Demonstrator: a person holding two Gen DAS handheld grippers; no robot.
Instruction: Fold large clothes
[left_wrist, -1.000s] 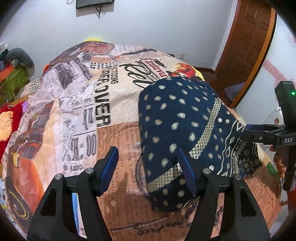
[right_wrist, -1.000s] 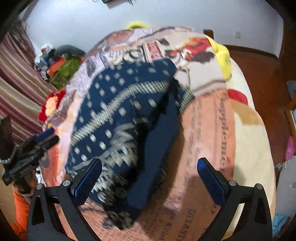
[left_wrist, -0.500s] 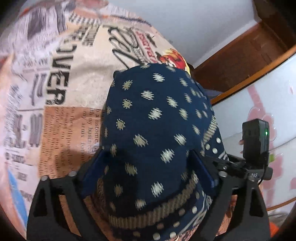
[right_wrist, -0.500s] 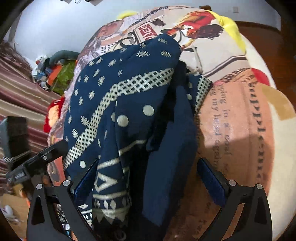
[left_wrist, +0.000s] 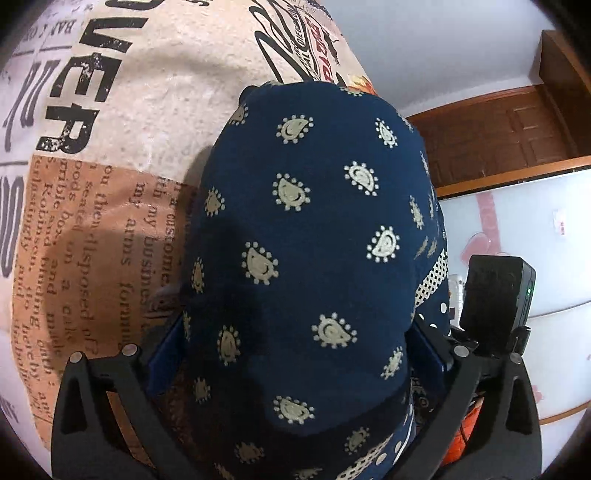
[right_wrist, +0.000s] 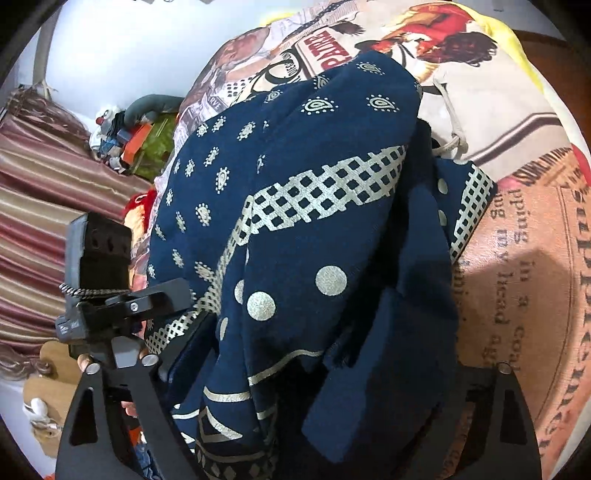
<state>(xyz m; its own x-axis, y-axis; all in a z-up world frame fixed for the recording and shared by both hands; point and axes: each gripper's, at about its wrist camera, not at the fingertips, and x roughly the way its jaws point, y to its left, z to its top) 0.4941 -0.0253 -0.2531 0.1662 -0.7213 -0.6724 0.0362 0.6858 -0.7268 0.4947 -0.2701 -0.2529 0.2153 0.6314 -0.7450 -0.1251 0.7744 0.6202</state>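
Observation:
A navy garment with cream paisley, dots and checked bands (left_wrist: 314, 240) lies folded on a bed with a newspaper-print blanket (left_wrist: 110, 110). My left gripper (left_wrist: 295, 343) is wide open and straddles the near end of the garment, which lies between its blue pads (left_wrist: 166, 350). My right gripper (right_wrist: 280, 354) stands on the other side, close around the bunched edge of the garment (right_wrist: 295, 240). Its right pad (right_wrist: 369, 376) lies against the cloth; the left pad is mostly hidden. The right gripper's body shows in the left wrist view (left_wrist: 495, 302).
A brown wooden door (left_wrist: 498, 136) and a white cabinet (left_wrist: 535, 240) stand beyond the bed. A striped curtain (right_wrist: 44, 206) and a pile of small items (right_wrist: 129, 129) lie at the bed's far side. The left gripper's body (right_wrist: 99, 288) shows in the right wrist view.
Both grippers have moved in low onto the garment from opposite sides. The garment now fills the space between each pair of fingers. The right fingers have drawn closer together around the cloth.

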